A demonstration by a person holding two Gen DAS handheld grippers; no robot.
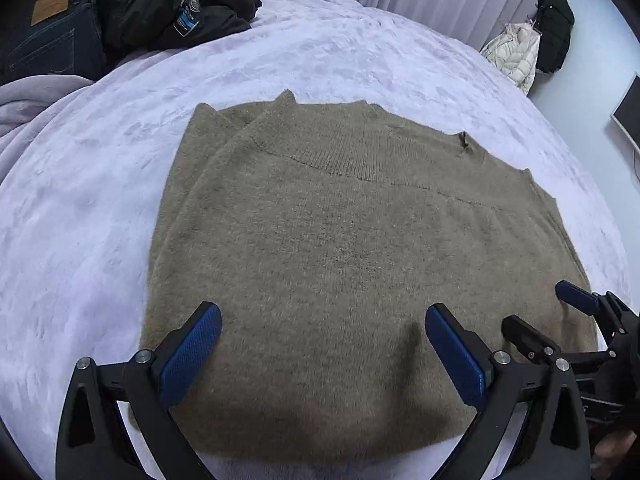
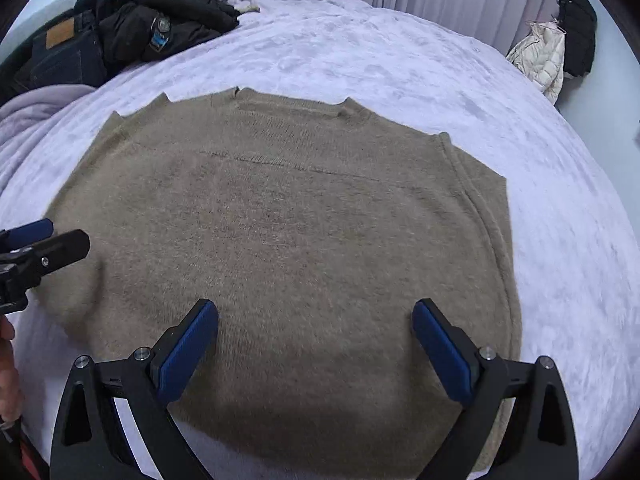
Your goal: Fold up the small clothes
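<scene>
Olive-brown knit sweater (image 1: 352, 248) lies flat on the bed (image 1: 80, 208), back side up as far as the neckband and yoke seam at the far edge suggest. Sleeves appear tucked in already; extra layers show along the left edge in the left wrist view, so the garment reads as a rough rectangle. Near hem sits closest to both cameras.

Left tongs (image 1: 323, 354) spread wide, holding nothing, poised just above the near hem on the left portion. Right tongs (image 2: 315, 350) likewise spread, empty, over the near hem toward the right side. Each set shows at the margin of the other's view, so the two are side by side along the same edge.

Beyond the sweater: pale lilac plush blanket (image 2: 560, 240) covering the bed; dark jeans (image 1: 52, 36) and a black jacket (image 1: 168, 4) heaped at the far left corner; coats (image 2: 548, 60) hanging on the right wall.

Judgement: next fold probably brings the near hem up to the neckline. Risks:
- thick fuzzy knit, so a shallow pinch may catch only the top layer and leave the tucked sleeves behind
- uneven lift between the two sides would skew the fold
- plush blanket may drag the underside and bunch it
</scene>
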